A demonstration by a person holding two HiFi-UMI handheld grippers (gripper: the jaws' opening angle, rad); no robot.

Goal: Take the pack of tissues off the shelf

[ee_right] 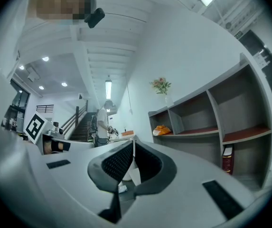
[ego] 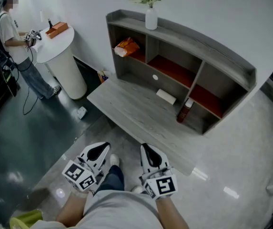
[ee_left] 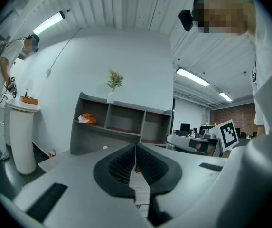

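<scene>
Both closed, left gripper [ego: 101,148], right gripper [ego: 146,149], pack [ego: 126,46] shelved

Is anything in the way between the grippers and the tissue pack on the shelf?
Nothing visible blocks it. The tissue pack lies alone in the open left compartment of the shelf. Only bare desk top lies between it and the left gripper and right gripper; the white block sits off to the right.

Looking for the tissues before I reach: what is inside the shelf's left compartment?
An orange and white pack lies there, near the front edge. Nothing else shows; the floor under it and the corner behind it are covered.
</scene>
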